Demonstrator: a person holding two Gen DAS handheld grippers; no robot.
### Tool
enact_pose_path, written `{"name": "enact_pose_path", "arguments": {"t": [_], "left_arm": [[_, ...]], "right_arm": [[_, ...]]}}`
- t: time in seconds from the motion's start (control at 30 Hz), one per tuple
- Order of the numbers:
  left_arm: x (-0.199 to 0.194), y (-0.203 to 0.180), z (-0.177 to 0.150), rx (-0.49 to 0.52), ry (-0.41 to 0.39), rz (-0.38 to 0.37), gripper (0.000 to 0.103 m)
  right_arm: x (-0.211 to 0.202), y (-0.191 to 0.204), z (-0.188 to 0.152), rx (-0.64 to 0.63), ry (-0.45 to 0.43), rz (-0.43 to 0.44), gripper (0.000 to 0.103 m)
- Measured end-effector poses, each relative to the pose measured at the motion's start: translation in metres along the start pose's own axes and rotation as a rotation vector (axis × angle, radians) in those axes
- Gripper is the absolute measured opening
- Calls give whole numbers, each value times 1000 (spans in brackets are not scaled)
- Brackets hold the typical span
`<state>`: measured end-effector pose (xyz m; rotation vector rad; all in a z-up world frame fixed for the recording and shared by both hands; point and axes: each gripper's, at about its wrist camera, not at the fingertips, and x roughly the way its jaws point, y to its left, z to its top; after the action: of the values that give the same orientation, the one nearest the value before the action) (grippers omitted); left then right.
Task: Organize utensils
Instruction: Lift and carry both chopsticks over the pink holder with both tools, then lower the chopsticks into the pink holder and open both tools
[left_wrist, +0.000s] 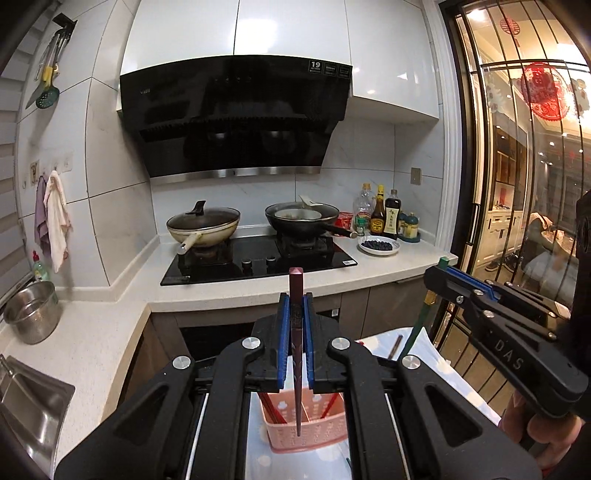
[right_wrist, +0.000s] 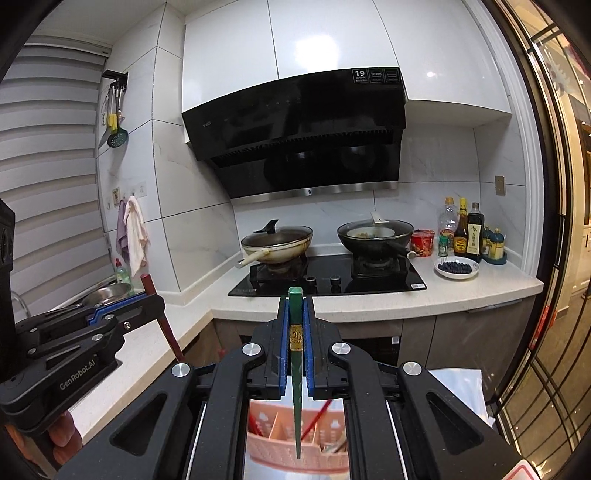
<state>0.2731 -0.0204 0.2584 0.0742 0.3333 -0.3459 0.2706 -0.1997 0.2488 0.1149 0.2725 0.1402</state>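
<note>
While clamped upright, maroon chopstick in left tongs, green chopstick in right tongs

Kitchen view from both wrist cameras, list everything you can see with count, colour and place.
Dark red chopstick: one, clamped in left tool.
Green chopstick: one, clamped in right tool.
Pink slotted plastic basket: one, below the tools, red chopsticks inside.
Cream wok with glass lid: one, left burner.
Black frying pan: one, right burner.
White plate of dark berries: one, counter right of hob.
Steel colander: one, by sink.
Left tool: shut.
Right tool: shut.
</note>
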Motion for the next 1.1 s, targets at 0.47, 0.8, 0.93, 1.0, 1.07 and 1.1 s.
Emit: {"name": "enact_pose_path", "arguments": {"t": [0.47,0.8,0.93,1.0,1.07,1.1], "left_arm": [[54,17,-16,-12,75,15,7],[70,27,-34,-30,129,24,7],[73,27,-39,-32,142,25,7],[73,27,-41,-33,146,25,7],[73,27,-42,-34,150,29,7],[72,27,-43,-32,150,34,7]], "right_arm": [[72,5,-21,2,95,-2,7],[97,-2,-54,7,177,-28,7],[99,-3,-63,1,195,-37,7],[99,-3,-66,-3,197,-44,7],[98,-2,-68,-5,199,-49,7],[96,-2,-69,-3,196,-54,7]]}}
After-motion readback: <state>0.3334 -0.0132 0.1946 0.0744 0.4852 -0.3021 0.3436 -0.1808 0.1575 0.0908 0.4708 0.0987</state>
